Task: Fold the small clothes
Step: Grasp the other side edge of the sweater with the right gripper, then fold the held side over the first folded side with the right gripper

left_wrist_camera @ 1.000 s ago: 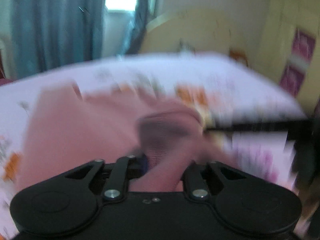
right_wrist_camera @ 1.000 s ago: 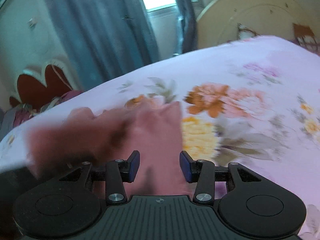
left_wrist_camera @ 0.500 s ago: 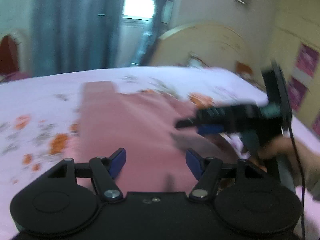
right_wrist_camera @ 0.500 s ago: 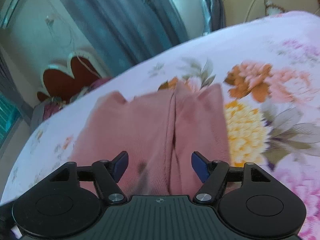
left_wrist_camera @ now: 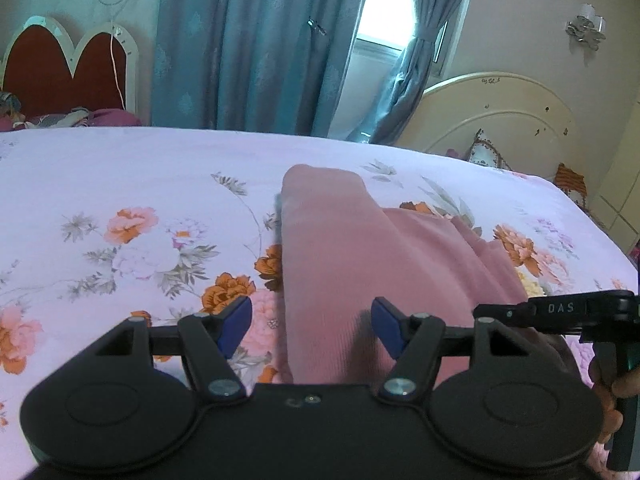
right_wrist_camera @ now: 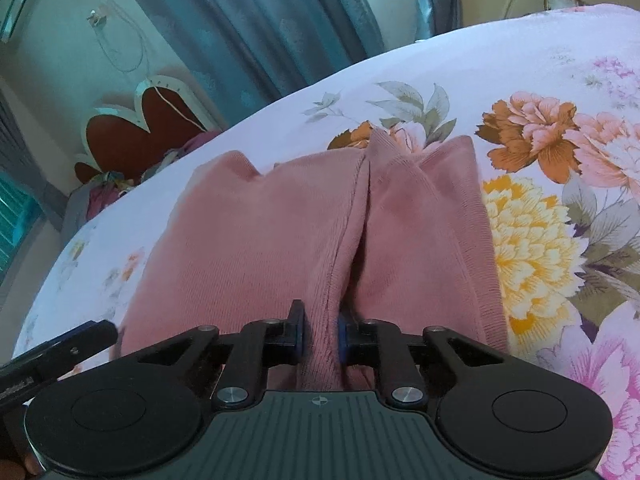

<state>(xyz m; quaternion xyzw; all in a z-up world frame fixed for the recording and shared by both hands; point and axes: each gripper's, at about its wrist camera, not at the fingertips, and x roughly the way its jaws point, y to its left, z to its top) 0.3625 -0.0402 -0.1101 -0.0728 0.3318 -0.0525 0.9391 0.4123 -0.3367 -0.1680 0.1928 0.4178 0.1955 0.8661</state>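
- The left gripper (left_wrist_camera: pixel 311 326) stands open over the near end of the pink garment (left_wrist_camera: pixel 352 264), nothing pinched.
- The garment's long axis runs away toward the bed's (left_wrist_camera: pixel 120 168) far edge.
- The right gripper (right_wrist_camera: pixel 320 338) is closing, pads pressing the garment's raised centre fold; it is the nearer 1.

Daylight enters a window (left_wrist_camera: pixel 384 20) between blue curtains (left_wrist_camera: pixel 256 48), behind a floral-sheeted bed (left_wrist_camera: pixel 120 184) with a cream headboard (left_wrist_camera: pixel 500 116).

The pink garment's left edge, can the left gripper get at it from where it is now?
Probably yes: the left gripper has open jaws over the pink garment, nothing lies between, and the right gripper pinches a fold elsewhere.
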